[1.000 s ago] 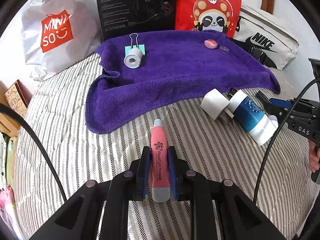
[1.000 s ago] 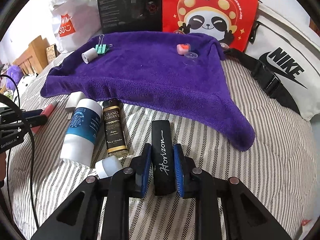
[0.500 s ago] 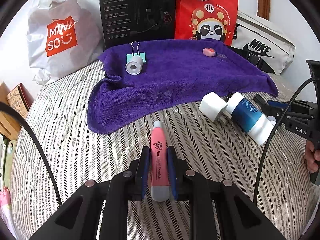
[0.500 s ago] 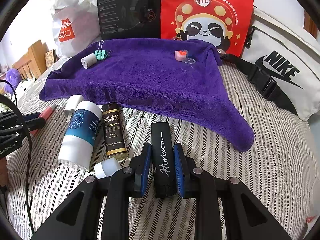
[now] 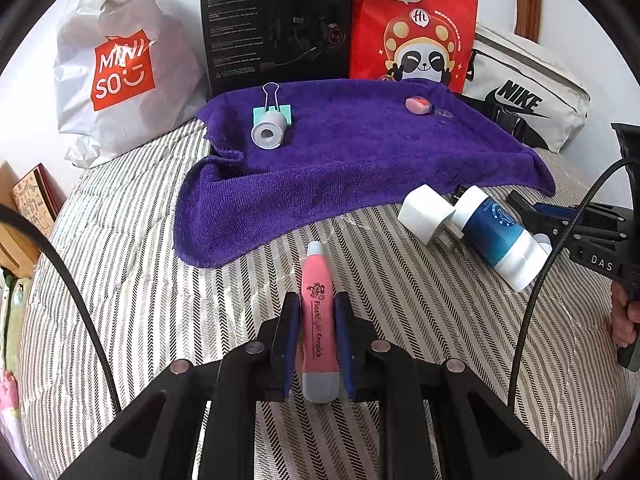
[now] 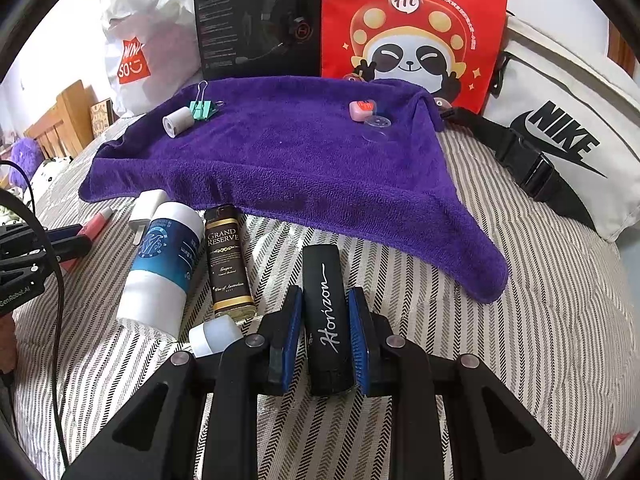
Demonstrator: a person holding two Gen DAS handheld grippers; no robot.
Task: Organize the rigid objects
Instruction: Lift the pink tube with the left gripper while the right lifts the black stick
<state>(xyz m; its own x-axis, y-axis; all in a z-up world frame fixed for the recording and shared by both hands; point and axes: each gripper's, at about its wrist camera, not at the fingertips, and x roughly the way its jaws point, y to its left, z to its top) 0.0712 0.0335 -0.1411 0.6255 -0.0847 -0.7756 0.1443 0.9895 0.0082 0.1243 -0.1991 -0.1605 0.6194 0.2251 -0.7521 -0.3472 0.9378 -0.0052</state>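
In the left wrist view the left gripper (image 5: 317, 312) has its two blue-padded jaws clamped on a pink plastic pen-shaped tube with grey ends (image 5: 318, 320), which lies along the jaws in the lower centre of the frame, its tip pointing up toward the purple terry towel (image 5: 360, 160). In the right wrist view the right gripper (image 6: 327, 312) is clamped in the same way on a black oblong case with the white word "Horizon" (image 6: 326, 312), in the lower centre of that frame. Both held things are over the striped grey and white bed cover (image 6: 520, 340). Just left of the black case, a small white cap (image 6: 214, 334) lies by the left jaw, and above it a dark bottle with gold "Grand Reserve" label (image 6: 228, 260) lies touching a white and blue cylindrical bottle (image 6: 164, 268); a white plug adapter (image 6: 146, 208) is beside the top of that bottle. The purple towel fills the middle of the frame; on it, at the upper left, a small grey-white roll (image 6: 178, 121) touches a green binder clip (image 6: 204, 108), and at the upper right a small pink block (image 6: 362, 110) is beside a clear round lid (image 6: 378, 122). Behind the towel stand a black headset box (image 6: 256, 20) and a red paper bag with a panda (image 6: 412, 24); a white plastic bag (image 6: 136, 52) is at the upper left and a white bag with black logo (image 6: 560, 120) at the right
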